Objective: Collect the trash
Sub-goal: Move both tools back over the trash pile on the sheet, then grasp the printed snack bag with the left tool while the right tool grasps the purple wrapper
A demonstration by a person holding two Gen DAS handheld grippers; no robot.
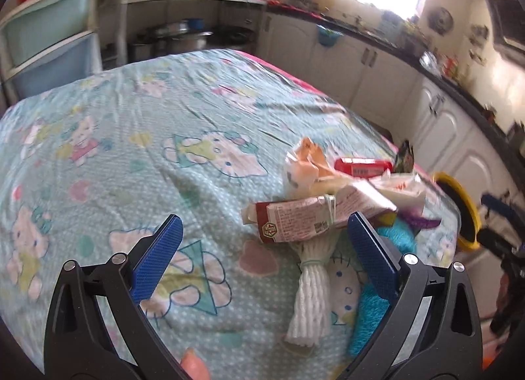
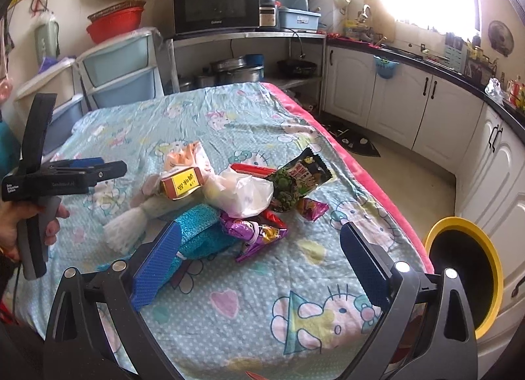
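left tool (image 1: 262,245) agape – right tool (image 2: 261,257) agape – trash pile (image 2: 236,196) untouched

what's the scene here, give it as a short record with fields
surface: table under a cartoon-cat cloth
trash pile: purple wrapper, green-black snack bag, white plastic bag, yellow-red box, blue mesh piece
bin: yellow-rimmed bin beside the table's edge
left tongs: open, empty, facing the pile
right tongs: open, empty, above the cloth near the purple wrapper
collected so far: cannot tell, bin interior is dark
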